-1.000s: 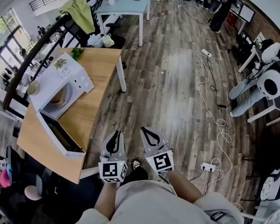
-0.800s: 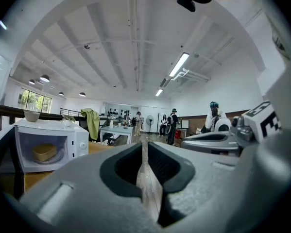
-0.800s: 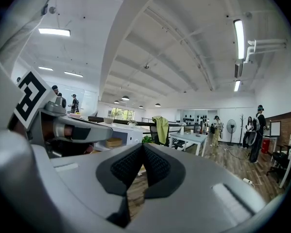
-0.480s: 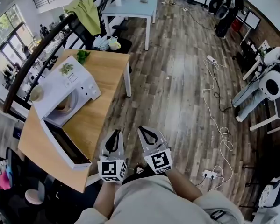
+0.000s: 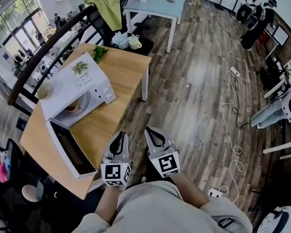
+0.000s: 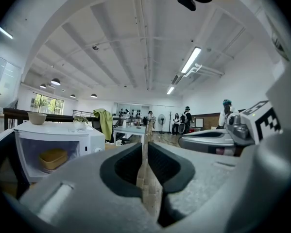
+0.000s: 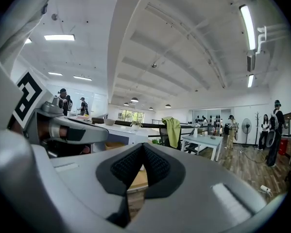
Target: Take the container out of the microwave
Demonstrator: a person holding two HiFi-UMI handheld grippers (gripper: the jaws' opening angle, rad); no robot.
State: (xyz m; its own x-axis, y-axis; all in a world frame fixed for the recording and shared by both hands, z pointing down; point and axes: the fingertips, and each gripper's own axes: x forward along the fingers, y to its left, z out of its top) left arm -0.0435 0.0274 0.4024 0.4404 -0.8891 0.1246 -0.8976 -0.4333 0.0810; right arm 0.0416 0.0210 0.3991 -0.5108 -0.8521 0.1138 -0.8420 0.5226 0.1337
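Observation:
A white microwave (image 5: pixel 79 84) stands on the wooden table (image 5: pixel 118 89) with its door (image 5: pixel 70 152) swung open. Inside it sits a tan container (image 5: pixel 73 107), which shows as a yellow tub (image 6: pixel 53 158) in the left gripper view. My left gripper (image 5: pixel 120 136) and right gripper (image 5: pixel 152 131) hang side by side close to my body, off the table's near corner and well short of the microwave. The left gripper's (image 6: pixel 145 147) jaws leave only a thin slit and hold nothing. The right gripper's (image 7: pixel 143 147) tips meet, with nothing between them.
A pale bowl (image 5: pixel 44 90) and a small plant (image 5: pixel 80 68) rest on the microwave's top. A light blue table (image 5: pixel 157 3) and a green cloth (image 5: pixel 107 6) on a railing stand beyond. Cables (image 5: pixel 232 115) trail over the wood floor to the right. People stand far off.
The table and microwave have come nearer and shifted right in the head view. Both grippers keep their place side by side before my body, jaws unchanged.

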